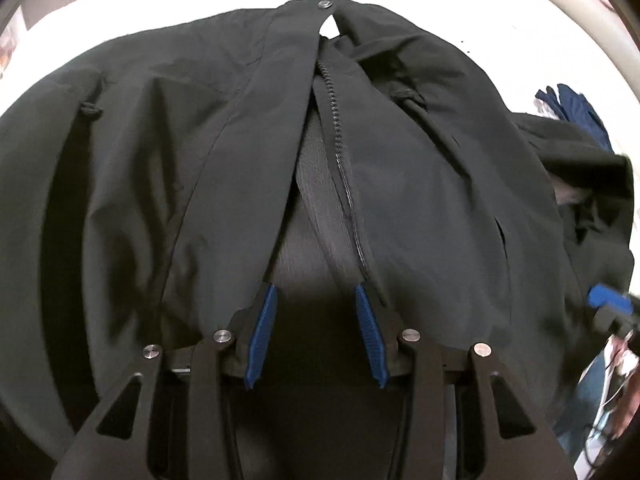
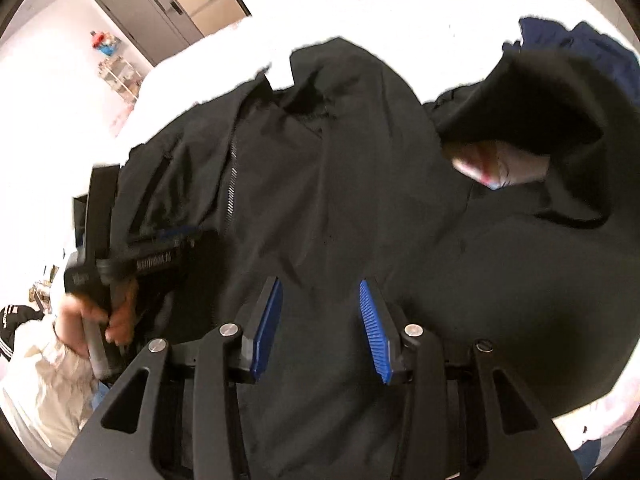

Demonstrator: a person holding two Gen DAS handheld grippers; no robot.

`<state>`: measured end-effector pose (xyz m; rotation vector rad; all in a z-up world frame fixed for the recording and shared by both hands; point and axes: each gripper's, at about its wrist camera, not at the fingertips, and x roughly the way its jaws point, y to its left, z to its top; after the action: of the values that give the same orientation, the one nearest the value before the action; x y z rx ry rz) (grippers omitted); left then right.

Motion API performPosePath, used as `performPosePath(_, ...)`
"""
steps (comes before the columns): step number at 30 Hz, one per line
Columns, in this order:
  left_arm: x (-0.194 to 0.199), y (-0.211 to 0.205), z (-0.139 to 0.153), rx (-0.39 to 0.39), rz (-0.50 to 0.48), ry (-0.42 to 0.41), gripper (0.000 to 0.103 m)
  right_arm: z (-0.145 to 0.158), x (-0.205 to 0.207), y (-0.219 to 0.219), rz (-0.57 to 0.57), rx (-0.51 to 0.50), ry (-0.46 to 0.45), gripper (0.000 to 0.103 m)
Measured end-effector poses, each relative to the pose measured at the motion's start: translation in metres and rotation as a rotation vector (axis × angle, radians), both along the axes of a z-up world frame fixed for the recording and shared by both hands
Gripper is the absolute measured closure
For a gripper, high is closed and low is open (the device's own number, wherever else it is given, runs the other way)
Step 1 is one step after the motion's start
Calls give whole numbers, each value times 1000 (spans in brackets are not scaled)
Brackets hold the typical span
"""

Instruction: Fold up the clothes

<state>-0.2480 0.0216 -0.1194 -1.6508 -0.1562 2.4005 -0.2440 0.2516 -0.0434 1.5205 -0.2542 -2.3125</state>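
No readable text in either view. Only candidate: pale lettering on the left gripper [image 2: 160, 264] body, at 9 o'clock in the right wrist view, too blurred to make out. Jacket [image 1: 420, 200] shows no label or brand.

left gripper [image 1: 316, 296]: jaws spread wide, nothing between the blue pads [image 1: 262, 332], aimed forward and down | right gripper [image 2: 320, 292]: jaws spread wide, nothing gripped, angled down | left hand [image 2: 100, 320]: seen from the right wrist view at near left, fist wrapped round its gripper's handle, pale sleeve [image 2: 48, 380] behind
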Motion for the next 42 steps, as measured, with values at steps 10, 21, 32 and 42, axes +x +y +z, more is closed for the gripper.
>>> performPosePath(10,-63,-4,23,57,-32,54,60,25,-101,-4,-4,67,71,55)
performPosePath(21,-118,-91,8,-274,250,121,83,2,-170,-19,-4,132,64,55)
performPosePath(32,-141,-100,28,82,237,117,54,-1,-260,-13,-63,103,109,28)
performPosePath(42,-184,-20,5,88,34,107,72,-75,-331,-33,26,28,-61,76)
